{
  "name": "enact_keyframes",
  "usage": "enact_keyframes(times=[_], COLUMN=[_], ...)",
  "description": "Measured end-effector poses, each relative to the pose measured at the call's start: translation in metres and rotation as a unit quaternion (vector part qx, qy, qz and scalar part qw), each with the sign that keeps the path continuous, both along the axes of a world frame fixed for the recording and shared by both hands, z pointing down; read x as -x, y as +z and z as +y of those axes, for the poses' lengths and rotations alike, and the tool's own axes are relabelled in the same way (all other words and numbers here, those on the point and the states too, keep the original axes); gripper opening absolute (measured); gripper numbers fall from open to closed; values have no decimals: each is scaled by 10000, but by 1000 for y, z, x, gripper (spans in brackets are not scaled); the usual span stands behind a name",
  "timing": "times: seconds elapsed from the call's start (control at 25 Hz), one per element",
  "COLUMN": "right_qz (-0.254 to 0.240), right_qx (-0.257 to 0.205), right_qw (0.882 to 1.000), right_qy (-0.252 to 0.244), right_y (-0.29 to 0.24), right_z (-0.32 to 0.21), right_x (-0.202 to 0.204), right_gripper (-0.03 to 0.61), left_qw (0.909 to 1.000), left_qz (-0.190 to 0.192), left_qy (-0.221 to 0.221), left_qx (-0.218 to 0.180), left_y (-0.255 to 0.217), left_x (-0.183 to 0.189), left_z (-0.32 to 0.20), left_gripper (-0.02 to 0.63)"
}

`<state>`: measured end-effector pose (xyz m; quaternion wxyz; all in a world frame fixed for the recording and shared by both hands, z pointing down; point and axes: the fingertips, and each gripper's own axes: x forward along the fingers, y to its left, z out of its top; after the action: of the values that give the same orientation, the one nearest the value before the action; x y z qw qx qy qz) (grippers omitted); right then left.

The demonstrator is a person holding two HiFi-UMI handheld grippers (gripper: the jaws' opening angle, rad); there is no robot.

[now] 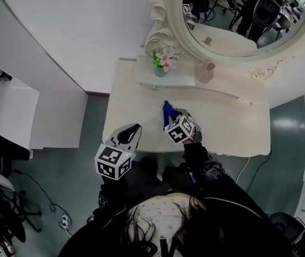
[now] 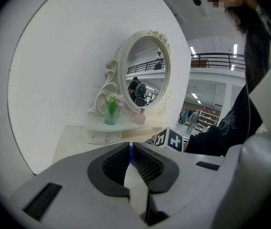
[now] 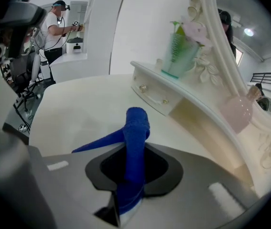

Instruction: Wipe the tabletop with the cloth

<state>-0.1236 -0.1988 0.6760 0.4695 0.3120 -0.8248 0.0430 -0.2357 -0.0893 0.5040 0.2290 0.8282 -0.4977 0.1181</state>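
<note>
A blue cloth [image 1: 167, 111] stands bunched up on the white tabletop [image 1: 222, 127] near its middle. My right gripper [image 1: 176, 116] is shut on it. In the right gripper view the cloth [image 3: 135, 132] rises between the jaws of the right gripper [image 3: 134, 149], with a flap trailing left over the tabletop [image 3: 78, 113]. My left gripper [image 1: 131, 131] hovers at the table's front left edge, apart from the cloth. In its own view the left gripper [image 2: 131, 155] has its pads almost touching, with nothing between them.
A raised shelf with a small drawer [image 1: 157, 82] runs along the back under an oval mirror [image 1: 243, 15]. On it stand a green vase of flowers [image 1: 160, 63] and a pink bottle [image 1: 205, 71]. A white cabinet [image 1: 13, 111] stands at the left.
</note>
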Motion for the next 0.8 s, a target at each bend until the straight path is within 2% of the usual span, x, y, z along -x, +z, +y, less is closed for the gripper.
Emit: enact_keyframes(times=[0.24, 0.52, 0.8], right_qz=[-3, -40, -29], right_qx=[-27, -5, -91], right_qw=[9995, 9977, 9937], right_qy=[302, 680, 1120], right_y=[-3, -3, -5], right_z=[-16, -29, -41], right_x=[-82, -190, -302], right_gripper=[75, 75, 75], left_qw=[9997, 9981, 9961], left_qz=[-26, -52, -67], left_qy=[237, 610, 882], left_qx=[-15, 7, 44], left_y=[-4, -3, 1], left_x=[-72, -172, -258], left_z=[-19, -38, -43], left_gripper=[0, 0, 0])
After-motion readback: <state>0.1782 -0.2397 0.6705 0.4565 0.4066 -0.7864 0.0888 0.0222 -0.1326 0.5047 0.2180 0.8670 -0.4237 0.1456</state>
